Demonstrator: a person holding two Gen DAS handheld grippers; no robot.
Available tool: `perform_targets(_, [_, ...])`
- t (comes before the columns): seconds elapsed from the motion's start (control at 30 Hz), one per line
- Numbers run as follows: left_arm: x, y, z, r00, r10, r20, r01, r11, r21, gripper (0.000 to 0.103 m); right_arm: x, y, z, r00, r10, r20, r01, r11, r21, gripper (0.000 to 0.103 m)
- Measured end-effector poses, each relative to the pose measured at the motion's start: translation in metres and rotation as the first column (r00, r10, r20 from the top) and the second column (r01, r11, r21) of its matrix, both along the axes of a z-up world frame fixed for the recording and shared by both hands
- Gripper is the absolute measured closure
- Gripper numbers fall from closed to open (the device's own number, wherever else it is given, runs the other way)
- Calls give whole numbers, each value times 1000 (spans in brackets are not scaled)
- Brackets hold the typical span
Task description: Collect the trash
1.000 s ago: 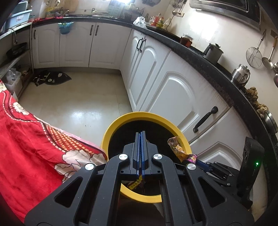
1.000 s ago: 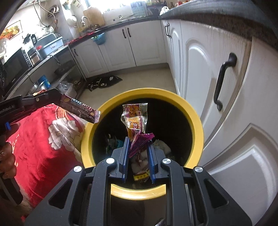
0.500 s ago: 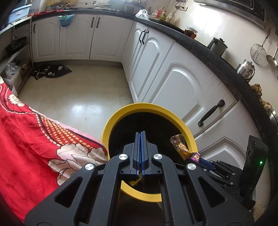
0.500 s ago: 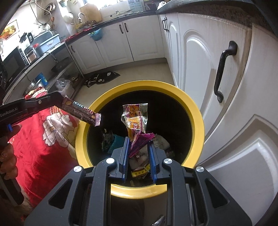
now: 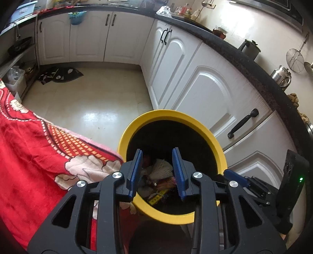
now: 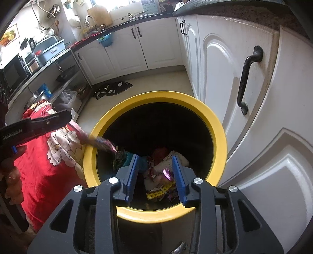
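Both grippers hung over the yellow-rimmed bin [image 6: 219,127]: left gripper [image 5: 157,172] and right gripper [image 6: 155,173] spread wide, empty; blurred wrapper [image 6: 103,144] at the bin's left rim.

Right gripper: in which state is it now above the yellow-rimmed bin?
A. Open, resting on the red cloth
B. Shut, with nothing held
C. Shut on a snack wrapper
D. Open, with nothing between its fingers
D: the right gripper has its blue fingers wide apart over the yellow-rimmed bin, with only the trash in the bin visible between them.

— What sort of room?
— A kitchen: white cabinets [image 5: 197,91] under a dark counter [image 5: 230,45], pale glossy floor tiles [image 5: 92,101].
— Light?
— Daylight from a window [image 6: 125,5] above the far counter.
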State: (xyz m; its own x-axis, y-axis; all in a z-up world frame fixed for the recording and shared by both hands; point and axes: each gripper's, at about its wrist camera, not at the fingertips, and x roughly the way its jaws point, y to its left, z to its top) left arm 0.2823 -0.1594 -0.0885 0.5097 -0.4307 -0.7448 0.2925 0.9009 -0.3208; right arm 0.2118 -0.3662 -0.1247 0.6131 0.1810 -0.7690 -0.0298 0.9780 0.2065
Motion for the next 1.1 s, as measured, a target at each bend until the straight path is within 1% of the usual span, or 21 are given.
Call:
perform_targets(0.13, [-3,3,2,1000,6,0,-6,1000,18,68,-1,0,4,1000,-4,8,4,1000,-6,66])
perform_targets(0.2, [-5,5,4,1000,8,4,-8,1000,23,64,-3,0,7,1000,-5,16,5,1000,-11,63])
perform_targets(0.27, [-7,8,7,1000,11,8,-12,999,30,57,-5,0,10,1000,-6,22,6,1000,-15,60])
perform_targets(0.33, [-11,10,11,1000,15,19,-16,999,40,54,-7,0,14,999,-7,32,8,1000,-17,59])
perform_targets(0.4, [-15,14,16,999,21,31,-22,998,53,49,-10,1,20,999,-9,43,10,1000,-24,51])
perform_targets(0.5, [-21,20,24,998,34,52,-37,997,65,39,-17,1,29,998,-15,68,17,999,-33,47])
perform_targets(0.53, [-23,22,27,997,38,60,-42,997,67,33,-19,2,32,997,-16,75,18,999,-37,46])
perform_targets(0.57, [-26,24,30,997,43,71,-48,996,71,27,-22,3,35,996,-17,82,20,999,-41,41])
perform_targets(0.6, [-29,26,34,995,47,83,-54,996,74,24,-25,3,39,995,-20,94,24,999,-44,36])
perform_targets(0.67, [-36,29,42,992,59,112,-68,994,83,14,-33,5,47,993,-25,119,31,998,-53,31])
perform_targets(0.7, [-40,31,45,990,63,126,-74,994,85,12,-37,6,50,991,-27,130,35,998,-60,29])
perform_targets(0.73, [-44,33,49,988,69,142,-82,993,88,11,-41,8,54,990,-25,141,35,997,-65,28])
perform_targets(0.8, [-52,37,56,984,78,163,-93,992,89,11,-47,9,60,987,-28,160,40,996,-74,21])
perform_targets(0.87, [-58,40,62,980,87,179,-104,991,89,11,-55,13,67,982,-26,187,41,996,-80,20])
perform_targets(0.93, [-65,43,66,976,98,196,-117,989,87,11,-61,18,72,979,-20,204,39,995,-88,17])
perform_targets(1.0, [-74,48,70,970,114,214,-134,988,80,11,-68,23,77,973,-20,228,44,994,-101,11])
perform_targets(1.1, [-85,56,75,963,132,234,-153,986,73,11,-80,32,84,964,-9,266,41,992,-116,8])
